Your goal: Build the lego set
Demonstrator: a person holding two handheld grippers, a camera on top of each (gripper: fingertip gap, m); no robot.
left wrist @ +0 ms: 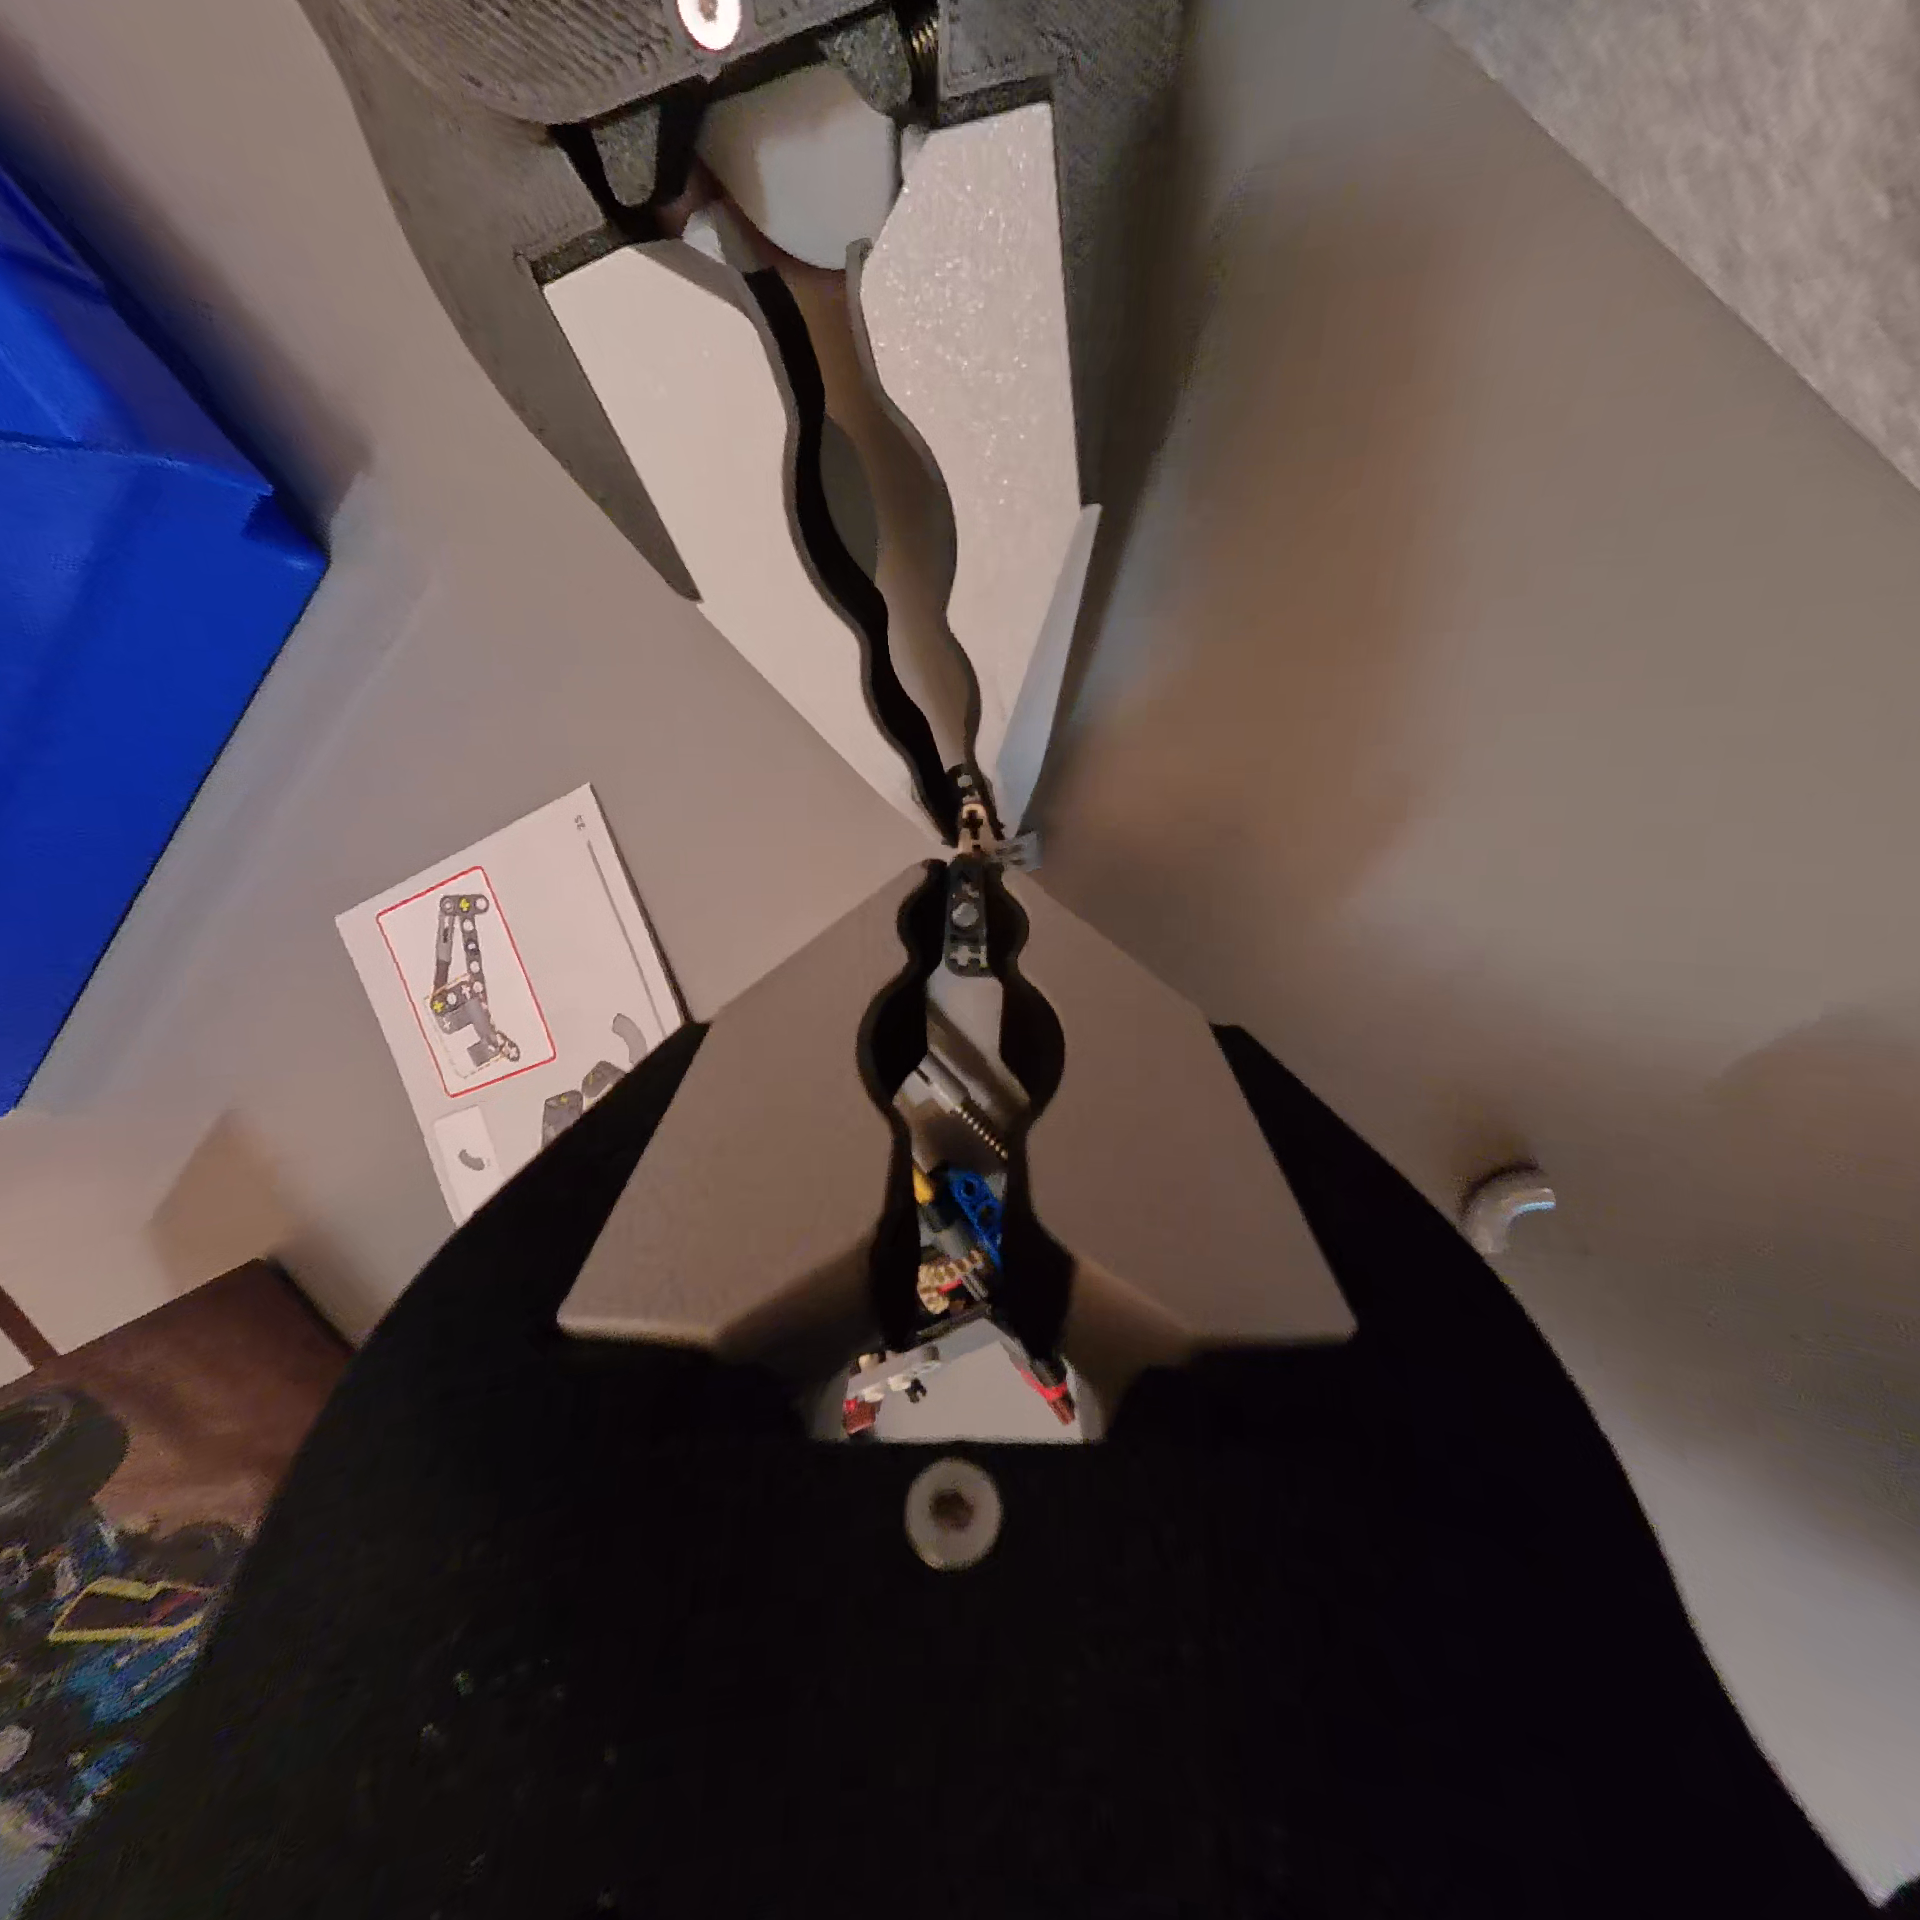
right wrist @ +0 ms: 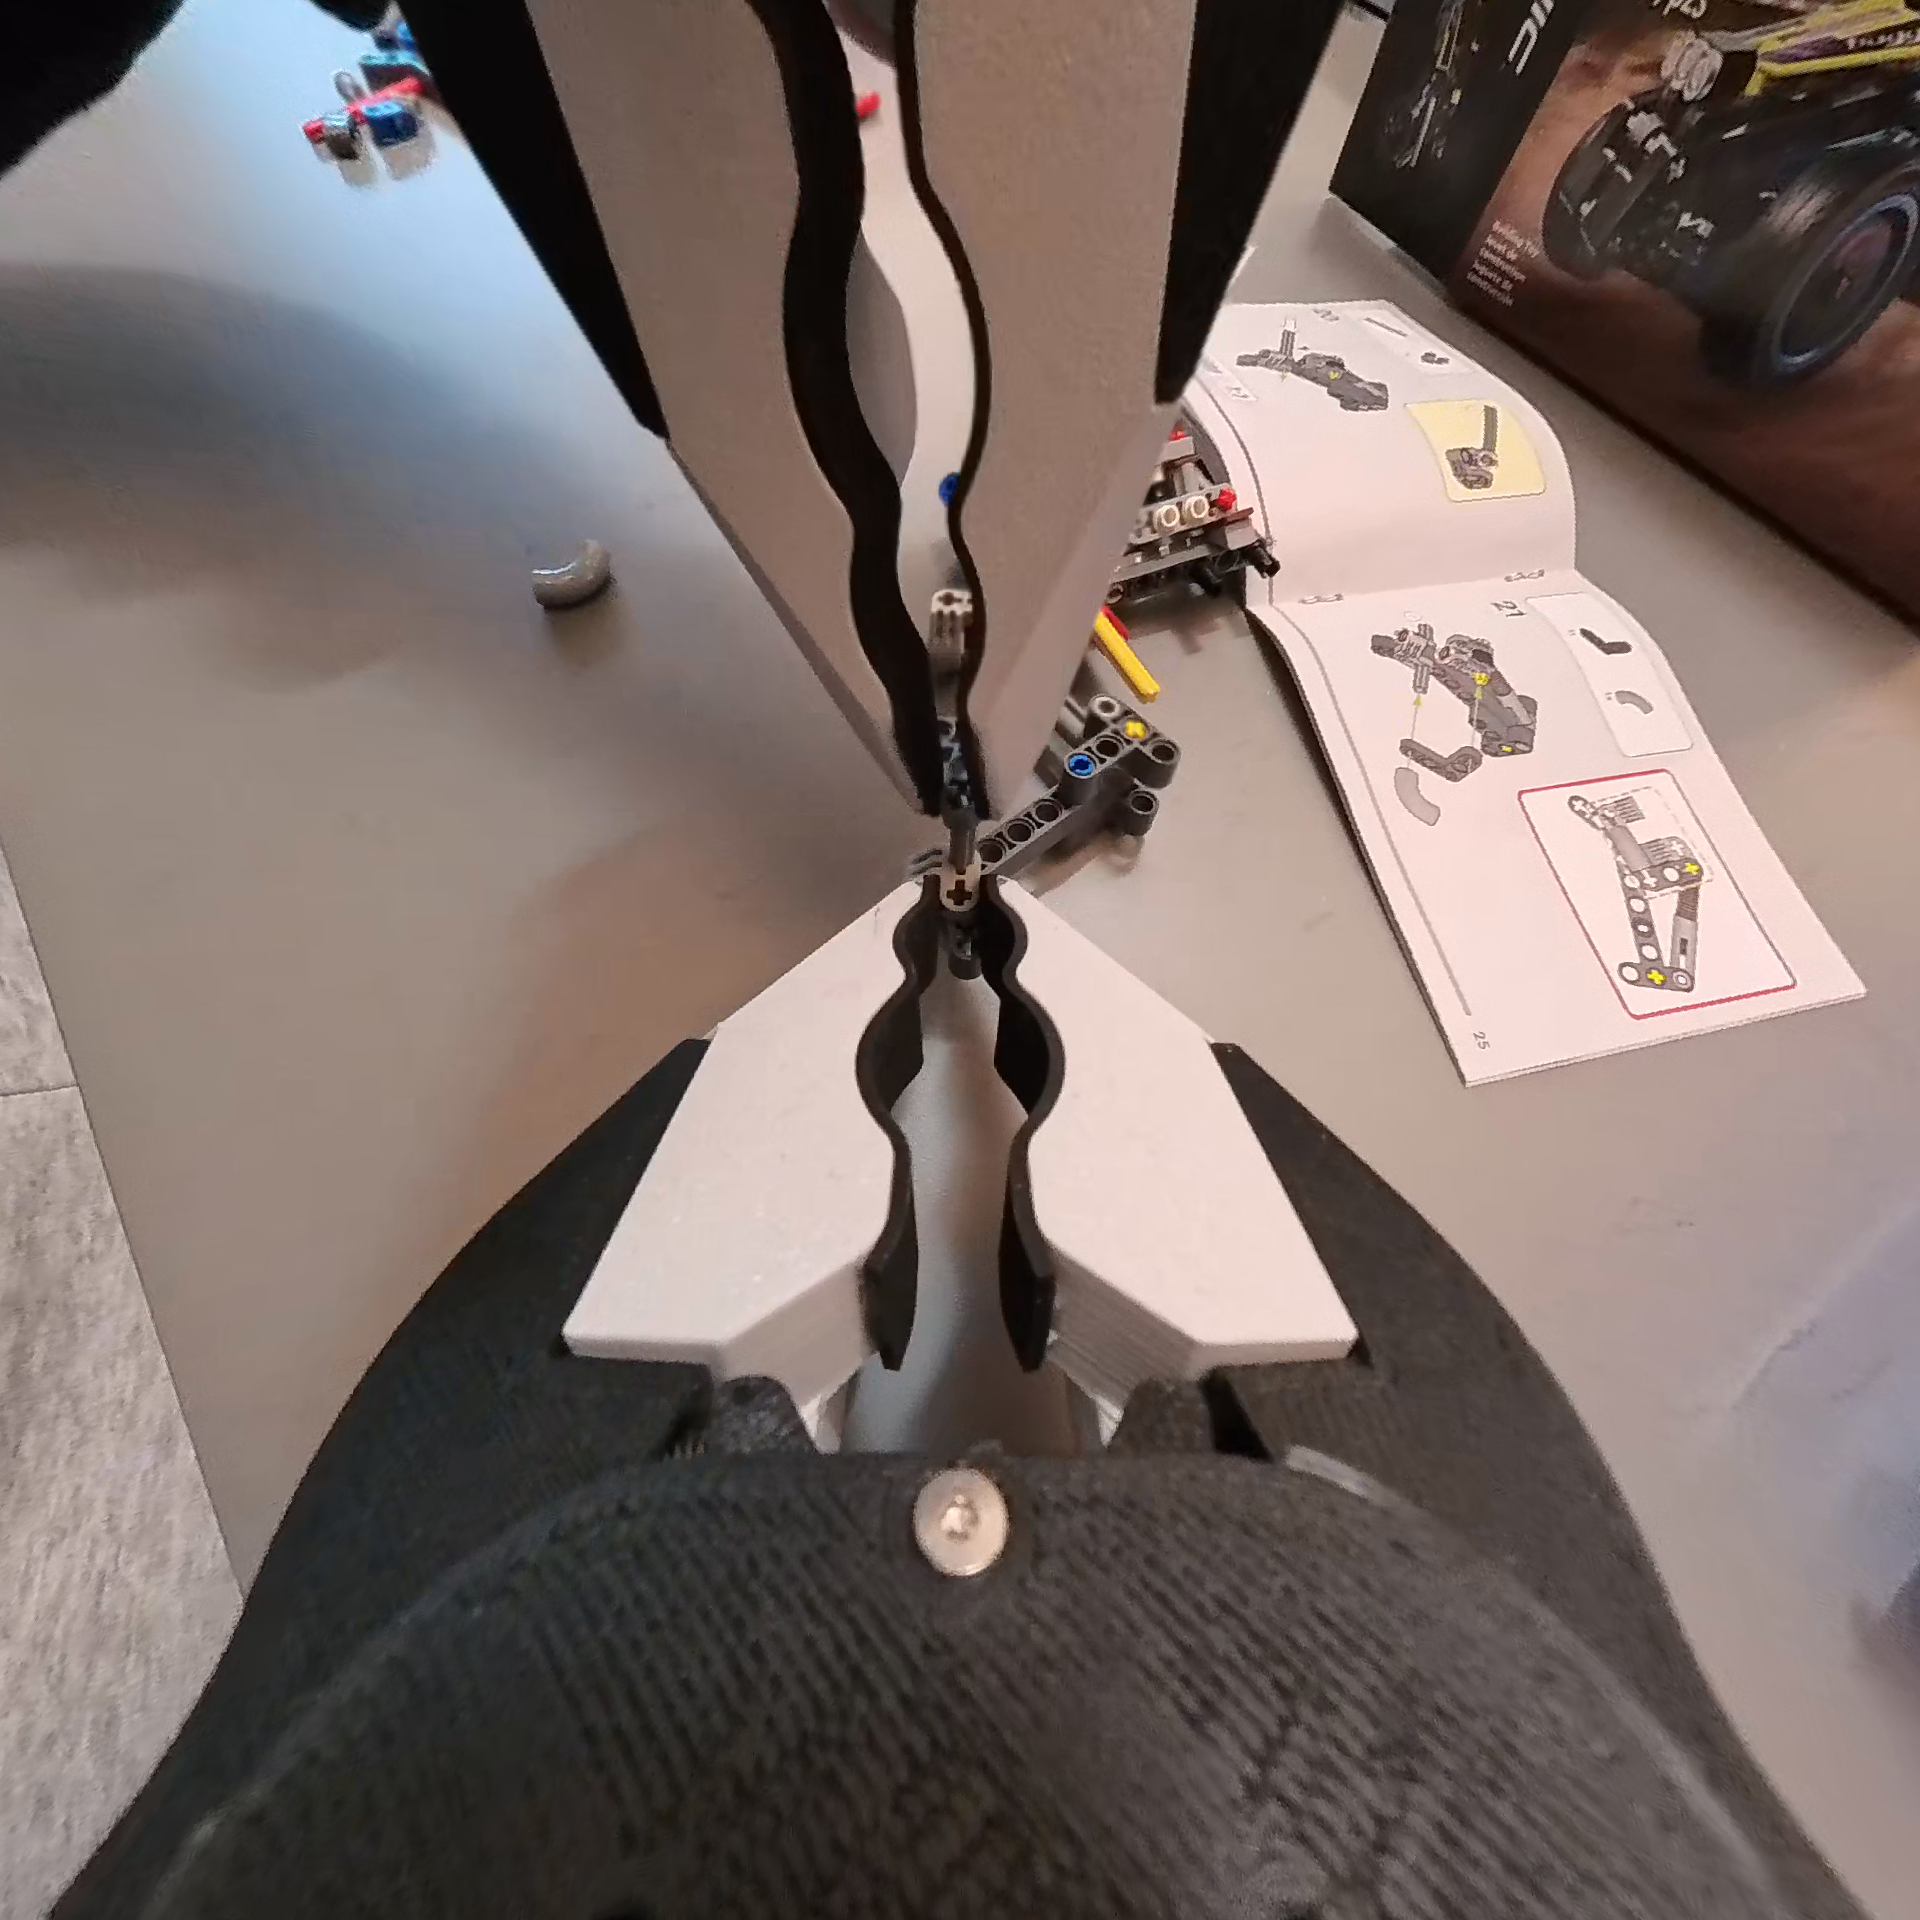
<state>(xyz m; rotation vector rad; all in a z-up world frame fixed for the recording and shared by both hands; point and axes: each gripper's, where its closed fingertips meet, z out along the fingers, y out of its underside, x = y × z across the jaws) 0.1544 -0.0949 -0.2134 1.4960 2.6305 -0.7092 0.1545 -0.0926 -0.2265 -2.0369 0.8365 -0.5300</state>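
Observation:
In the left wrist view my left gripper [left wrist: 966,896] is shut on a short black beam [left wrist: 966,925]. My right gripper [left wrist: 974,805] comes in from the top, tip to tip with it, shut on a small tan axle piece [left wrist: 974,828]. In the right wrist view my right gripper [right wrist: 961,902] pinches the tan axle piece [right wrist: 961,894]. The left gripper [right wrist: 951,798] above holds the black beam [right wrist: 951,758]. The two pieces touch end to end. A dark grey beam assembly [right wrist: 1107,769] sits just behind the tips; I cannot tell whether it is joined to them.
An open instruction booklet [right wrist: 1558,790] lies to the right, also in the left wrist view [left wrist: 499,997]. The set's box [right wrist: 1662,156] stands behind it. A part-built chassis [right wrist: 1184,530], a yellow axle [right wrist: 1127,649], a grey curved piece [right wrist: 571,577] and loose parts [right wrist: 364,114] lie on the grey table. A blue box [left wrist: 125,623] stands at the left. Both grippers' tips are close together, under 4 cm apart.

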